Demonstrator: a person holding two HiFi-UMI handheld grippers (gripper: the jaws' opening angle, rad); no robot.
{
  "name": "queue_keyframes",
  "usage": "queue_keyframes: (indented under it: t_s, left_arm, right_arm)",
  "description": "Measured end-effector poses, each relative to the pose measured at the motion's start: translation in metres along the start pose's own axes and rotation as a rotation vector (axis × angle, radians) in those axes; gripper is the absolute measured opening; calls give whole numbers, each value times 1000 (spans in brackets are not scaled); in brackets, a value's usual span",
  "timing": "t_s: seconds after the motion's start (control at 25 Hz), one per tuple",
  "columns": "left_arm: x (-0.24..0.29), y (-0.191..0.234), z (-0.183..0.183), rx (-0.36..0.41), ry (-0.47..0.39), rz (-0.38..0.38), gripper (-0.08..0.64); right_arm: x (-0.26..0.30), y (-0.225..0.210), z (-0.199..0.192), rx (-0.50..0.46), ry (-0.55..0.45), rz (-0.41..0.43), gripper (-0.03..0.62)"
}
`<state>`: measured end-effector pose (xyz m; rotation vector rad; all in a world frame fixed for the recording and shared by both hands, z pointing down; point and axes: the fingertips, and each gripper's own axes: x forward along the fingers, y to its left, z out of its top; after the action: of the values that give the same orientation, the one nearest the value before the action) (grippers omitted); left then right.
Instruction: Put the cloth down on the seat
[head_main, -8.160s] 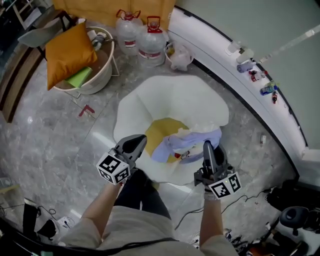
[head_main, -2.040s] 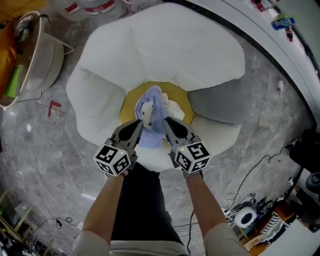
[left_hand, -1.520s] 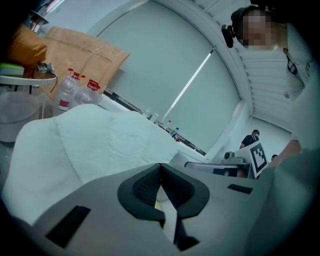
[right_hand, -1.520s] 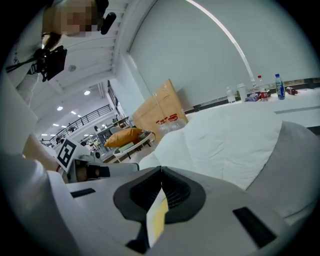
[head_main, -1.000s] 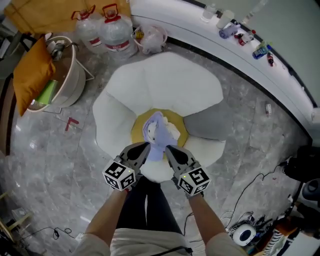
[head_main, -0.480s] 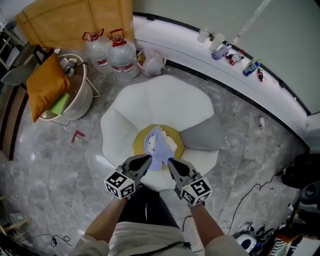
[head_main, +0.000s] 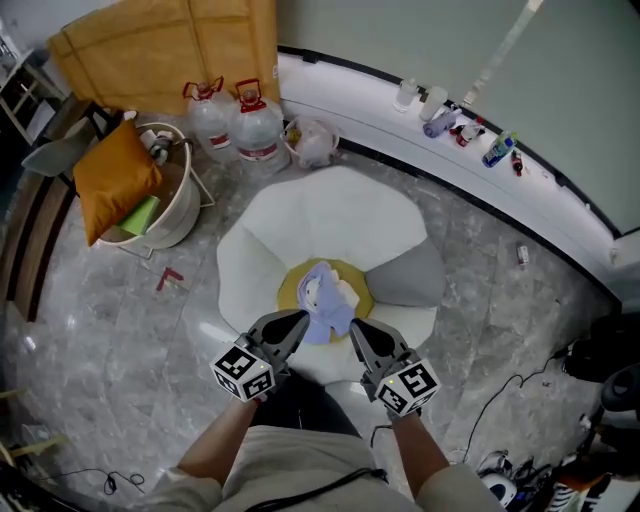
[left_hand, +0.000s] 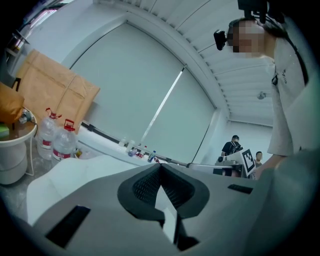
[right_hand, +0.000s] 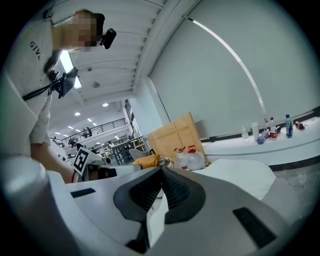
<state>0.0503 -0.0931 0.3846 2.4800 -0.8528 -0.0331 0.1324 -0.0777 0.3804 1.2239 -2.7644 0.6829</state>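
Note:
The cloth (head_main: 325, 298), lavender and white, lies crumpled on the yellow centre of the white petal-shaped seat (head_main: 330, 215). In the head view both grippers hover over the seat's near edge, just short of the cloth. My left gripper (head_main: 292, 323) is at its lower left and my right gripper (head_main: 358, 331) at its lower right. In the left gripper view the left gripper (left_hand: 160, 169) has its pads pressed together with nothing between them. The right gripper view shows the right gripper (right_hand: 161, 172) shut and empty too. Neither gripper touches the cloth.
A grey cushion (head_main: 405, 280) forms the seat's right petal. Two water jugs (head_main: 240, 120) and a bag stand behind it. A round tub (head_main: 170, 205) with an orange pillow (head_main: 115, 180) sits at the left. Bottles line the curved ledge (head_main: 470, 130). Cables (head_main: 500, 390) lie at the right.
The head view has pulled back and taken in more floor. Both grippers have drawn a little away from the cloth, which stays put on the seat's yellow centre.

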Motion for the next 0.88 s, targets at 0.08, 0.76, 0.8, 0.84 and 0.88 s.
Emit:
queue_keyframes:
  t_s: [0.08,0.76,0.8,0.84,0.88]
  left_arm:
    - [-5,-9,9,12,-11,-9,14]
    - [-62,-68,66,68,-59,-38,14]
    - [-64,-70,69,68,-63,-38,14]
    - [-67,-72,71,67,-68,-38,14]
    - [-69,-73,72,67,-74,-38,14]
  right_arm:
    - [-5,10,10,-15,-7,17,18]
    - [-42,84,61,-76,-66,133,18]
    - [-45,86,63,-78,-67,140,18]
    - [-48,88,64,-80,-69,142,18]
    - [-51,88,66,-80,-72,141,18]
